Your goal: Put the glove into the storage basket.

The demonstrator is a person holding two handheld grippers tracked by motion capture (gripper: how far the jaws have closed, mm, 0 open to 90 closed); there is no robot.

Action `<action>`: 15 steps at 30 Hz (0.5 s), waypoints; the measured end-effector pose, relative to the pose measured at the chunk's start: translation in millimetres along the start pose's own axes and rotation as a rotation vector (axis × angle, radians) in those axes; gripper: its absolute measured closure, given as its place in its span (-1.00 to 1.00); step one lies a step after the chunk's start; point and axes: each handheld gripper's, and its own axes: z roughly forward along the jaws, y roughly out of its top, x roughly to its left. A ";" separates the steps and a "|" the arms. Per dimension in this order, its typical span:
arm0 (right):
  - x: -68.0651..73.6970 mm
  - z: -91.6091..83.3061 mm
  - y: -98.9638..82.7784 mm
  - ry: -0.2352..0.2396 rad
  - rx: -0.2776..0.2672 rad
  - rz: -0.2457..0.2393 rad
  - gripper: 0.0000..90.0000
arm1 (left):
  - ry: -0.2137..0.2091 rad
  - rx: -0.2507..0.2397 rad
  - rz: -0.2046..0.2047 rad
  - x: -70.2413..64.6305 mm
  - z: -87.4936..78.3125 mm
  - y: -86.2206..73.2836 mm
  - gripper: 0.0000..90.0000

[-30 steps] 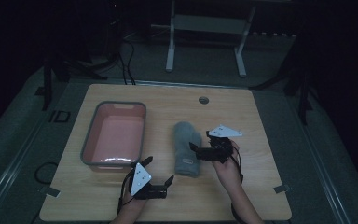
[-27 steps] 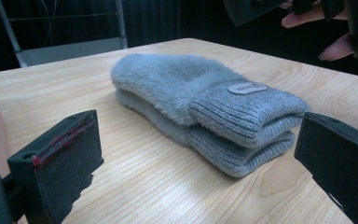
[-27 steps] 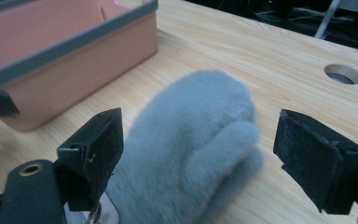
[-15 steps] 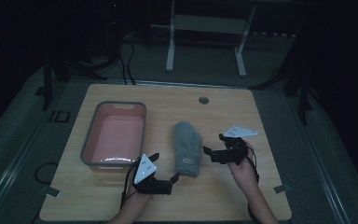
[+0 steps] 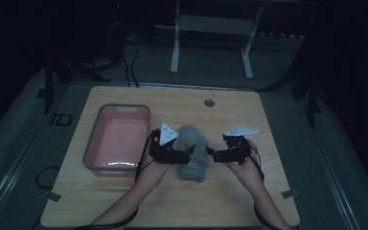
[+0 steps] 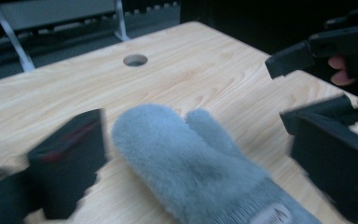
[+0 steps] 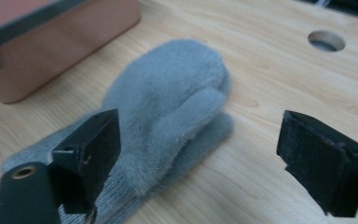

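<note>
Pink tub [image 5: 117,139] on wooden table [image 5: 249,120], round hole [image 5: 209,102] near far edge

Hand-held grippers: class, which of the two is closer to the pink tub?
The left hand-held gripper. It sits between the pink tub and the grey mitten, while the right hand-held gripper is on the mitten's far side.

One grey fuzzy mitten [image 5: 193,151] lies on the counter [image 5: 268,191]; a second mitten may lie under it, but that cannot be told. One pink tub [image 5: 117,140] with a grey rim stands on the same counter. The counter has one round hole [image 5: 209,102] near its far edge. Two claws are over the counter: the left claw [image 5: 190,152] and the right claw [image 5: 210,154]. Two forearms come in from the near side.
</note>
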 end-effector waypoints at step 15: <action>5.7 50.6 -14.7 0.081 0.104 0.107 -0.15 | 0.008 0.282 -0.133 19.1 71.7 -22.3 -0.51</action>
